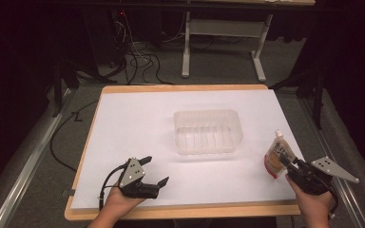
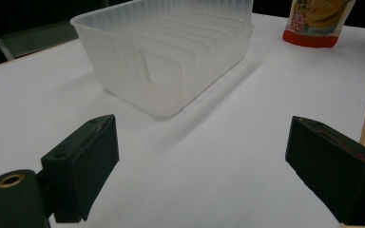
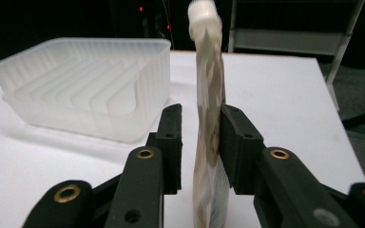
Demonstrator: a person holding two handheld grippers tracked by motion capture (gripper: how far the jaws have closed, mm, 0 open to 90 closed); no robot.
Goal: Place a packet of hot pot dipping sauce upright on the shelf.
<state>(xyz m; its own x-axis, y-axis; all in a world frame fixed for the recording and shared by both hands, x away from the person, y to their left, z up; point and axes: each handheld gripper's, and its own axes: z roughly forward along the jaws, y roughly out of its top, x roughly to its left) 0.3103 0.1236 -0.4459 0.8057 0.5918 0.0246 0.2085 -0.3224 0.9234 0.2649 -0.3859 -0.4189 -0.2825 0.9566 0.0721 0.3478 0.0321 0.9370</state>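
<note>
Bare bench (image 1: 138,123) ahead of the left claw (image 1: 154,172), between its spread jaws: open passage. Obstacle beyond: clear ribbed tray (image 1: 208,131), mid-bench. Right claw (image 3: 200,142): gap between jaws occupied by spouted pouch (image 3: 209,123). Tray stands forward-left of it; open bench forward-right.

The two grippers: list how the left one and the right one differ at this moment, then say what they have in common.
The left gripper has its jaws spread wide with nothing between them; the right gripper has its jaws nearly together around an upright spouted pouch. The left gripper sits near the table's front left edge; the right gripper is at the right edge. Both are black, hand-held, and point towards the clear plastic tray.
</note>
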